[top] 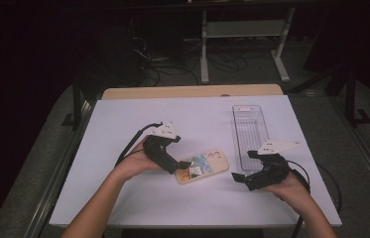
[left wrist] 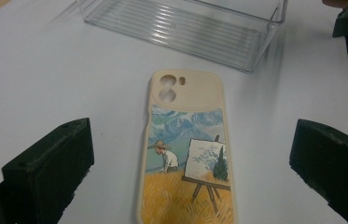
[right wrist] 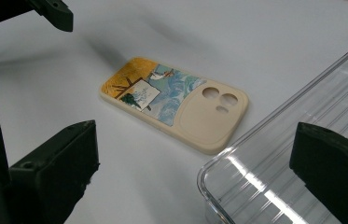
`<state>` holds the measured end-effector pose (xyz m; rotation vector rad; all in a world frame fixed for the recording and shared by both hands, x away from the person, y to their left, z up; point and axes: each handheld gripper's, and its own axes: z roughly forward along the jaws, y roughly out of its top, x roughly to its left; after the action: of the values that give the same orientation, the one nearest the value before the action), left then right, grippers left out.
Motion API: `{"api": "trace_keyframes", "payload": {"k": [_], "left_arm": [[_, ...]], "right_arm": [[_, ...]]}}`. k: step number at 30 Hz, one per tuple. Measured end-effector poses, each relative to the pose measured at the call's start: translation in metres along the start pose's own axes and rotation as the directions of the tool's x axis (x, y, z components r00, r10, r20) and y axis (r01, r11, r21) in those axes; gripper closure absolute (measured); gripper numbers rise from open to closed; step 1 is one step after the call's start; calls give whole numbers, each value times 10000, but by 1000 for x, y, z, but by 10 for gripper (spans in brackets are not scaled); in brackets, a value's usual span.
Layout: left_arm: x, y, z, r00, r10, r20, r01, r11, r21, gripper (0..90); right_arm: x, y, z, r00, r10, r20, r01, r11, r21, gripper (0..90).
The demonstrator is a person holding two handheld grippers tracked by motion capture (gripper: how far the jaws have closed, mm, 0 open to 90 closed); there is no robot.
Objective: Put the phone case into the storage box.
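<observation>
Table: white tabletop [top: 123, 198], lit against a dark room; both forearms come in from the near edge.

Tray: clear ribbed plastic tray [top: 248, 130] on the right half, long axis running away from the person, nothing in it; its near end sits just beside the right gripper.

Phone case: cream case with a painted field-and-easel scene [top: 203, 166], lying flat, back up, between the two grippers — camera cut-outs toward the tray, picture end toward the left hand. It stands apart from the tray, near its near-left corner.

Left gripper: [top: 181, 166] jaws spread wide, holding nothing; in the left gripper view the phone case [left wrist: 188, 154] lies straight ahead between the jaws, its long axis running along the gripper's line of sight, the tray [left wrist: 181, 30] beyond it.

Right gripper: [top: 239, 179] also wide open and empty, off to the case's right; its own view has the phone case [right wrist: 176, 102] ahead and to the left, the tray [right wrist: 283, 154] in front of its jaws.

Nearer hand: the left — its tip is at the case's picture end, though contact is not clear. Closing across the case's narrow width looks the natural grasp.
</observation>
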<state>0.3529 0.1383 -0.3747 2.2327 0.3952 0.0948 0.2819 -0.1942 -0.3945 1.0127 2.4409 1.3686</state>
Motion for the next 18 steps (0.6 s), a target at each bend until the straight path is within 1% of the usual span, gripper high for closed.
{"api": "trace_keyframes", "payload": {"k": [1, 3, 4, 6, 7, 10, 12, 13, 14, 17, 18], "left_arm": [[1, 1, 1, 10000, 74, 6, -74, 10000, 12, 0], [0, 4, 4, 10000, 54, 50, -54, 10000, -41, 0], [1, 6, 5, 9999, 141, 55, -141, 9999, -21, 0], [0, 9, 8, 9999, 46, 132, -45, 9999, -136, 0], [1, 11, 9, 9998, 146, 117, -145, 9999, -94, 0], [2, 15, 14, 9998, 108, 176, -105, 9998, -168, 0], [3, 18, 18, 9996, 157, 216, -152, 9997, -202, 0], [2, 20, 20, 9997, 88, 226, -83, 9997, -212, 0], [1, 22, 24, 9998, 101, 179, -97, 9997, -210, 0], [0, 22, 29, 9997, 181, 166, -179, 9997, -155, 0], [0, 22, 31, 9998, 140, 166, -137, 9998, -141, 0]], "right_arm": [[0, 0, 0, 10000, 6, -3, -6, 10000, 0, 9], [0, 0, 0, 10000, 25, -2, -25, 10000, 0, 9], [-1, 0, 0, 10000, 11, -1, -11, 10000, -3, 9], [-1, 0, 0, 10000, -3, 1, 3, 10000, -8, 9], [-1, 0, 0, 10000, -1, 2, 1, 10000, -19, 9], [-1, 0, -1, 10000, 16, 10, -16, 10000, -16, 9], [-2, 0, -1, 10000, 9, 12, -9, 10000, -34, 9], [-2, 0, -1, 10000, 3, 14, -3, 10000, -34, 9], [-1, 0, -1, 10000, 28, 11, -28, 10000, -22, 9], [-1, 0, -1, 10000, 15, 15, -15, 10000, -33, 9], [-1, 0, -1, 10000, 16, 6, -16, 10000, -53, 9]]}}
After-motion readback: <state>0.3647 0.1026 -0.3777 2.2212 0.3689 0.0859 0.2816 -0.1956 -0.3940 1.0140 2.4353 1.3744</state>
